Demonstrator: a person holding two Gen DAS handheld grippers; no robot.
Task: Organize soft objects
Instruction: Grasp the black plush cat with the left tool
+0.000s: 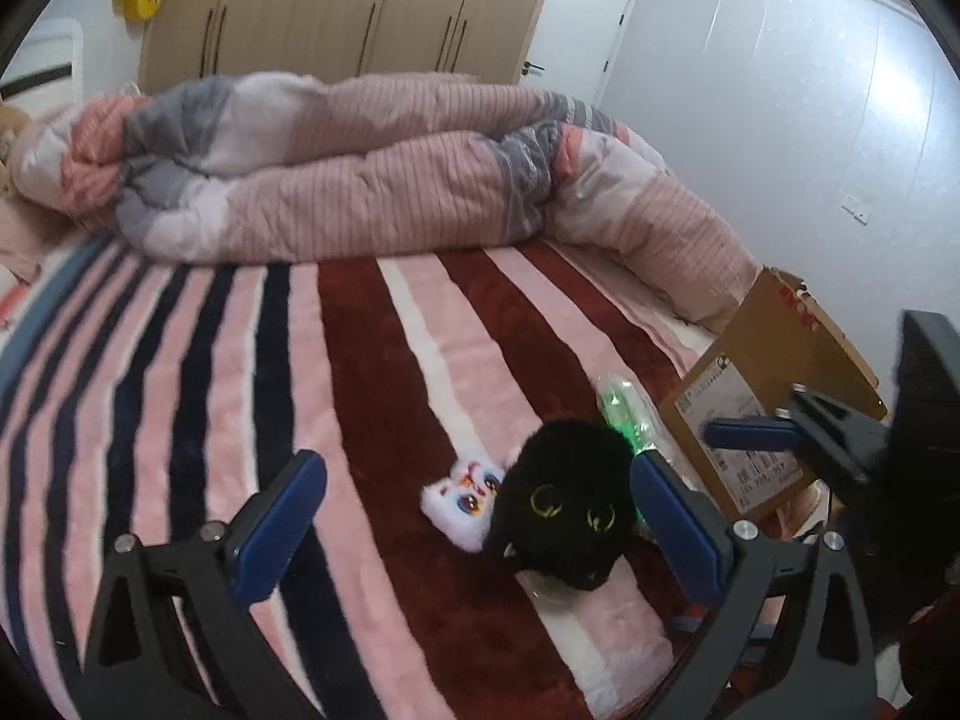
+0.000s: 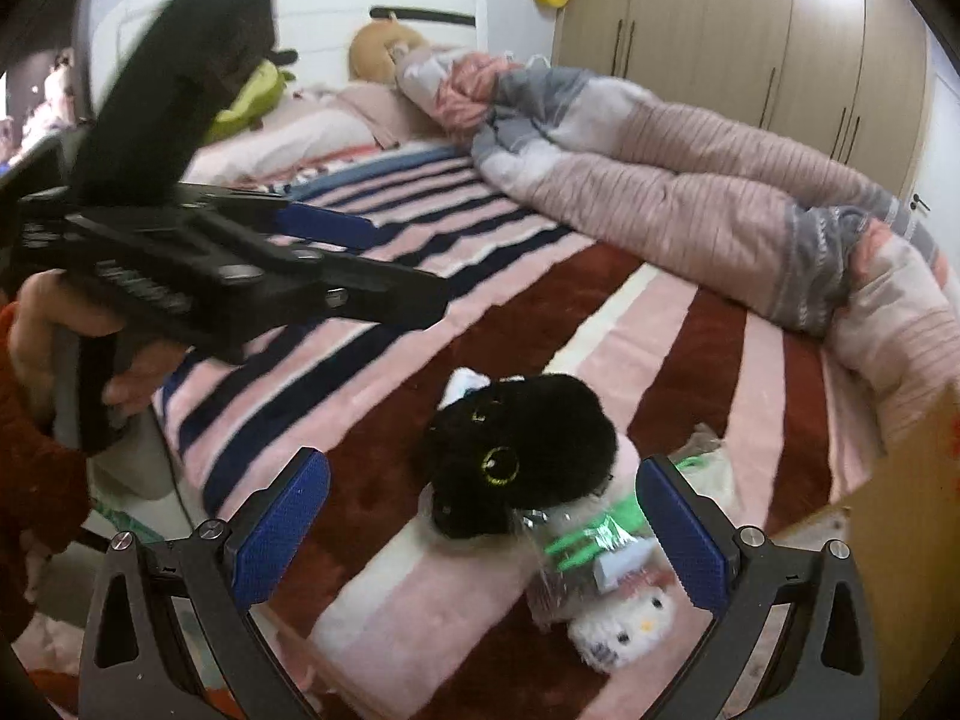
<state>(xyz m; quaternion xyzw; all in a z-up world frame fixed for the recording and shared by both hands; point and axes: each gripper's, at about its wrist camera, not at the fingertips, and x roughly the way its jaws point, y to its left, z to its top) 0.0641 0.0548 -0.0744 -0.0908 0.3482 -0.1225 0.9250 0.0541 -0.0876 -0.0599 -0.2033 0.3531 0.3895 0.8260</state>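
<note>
A black cat plush (image 1: 564,504) (image 2: 528,450) lies on the striped blanket (image 1: 372,360) near the bed's corner. A small white plush (image 1: 462,495) (image 2: 462,384) touches its far side. Beside it lie a green-printed plastic packet (image 1: 621,408) (image 2: 588,540) and a white kitten plush (image 2: 624,630). My left gripper (image 1: 477,462) (image 2: 408,264) hovers open above the toys with nothing between its pads. My right gripper (image 2: 480,465) is open too, with the black cat below and ahead of its fingers. Only one blue finger (image 1: 750,435) of it shows in the left wrist view.
A cardboard box (image 1: 774,360) (image 2: 900,540) stands at the bed's corner beside the toys. A rolled pink-grey quilt (image 1: 360,180) (image 2: 690,180) lies across the far side. More plush toys (image 2: 378,51) sit by the headboard. A wardrobe (image 1: 336,6) stands behind.
</note>
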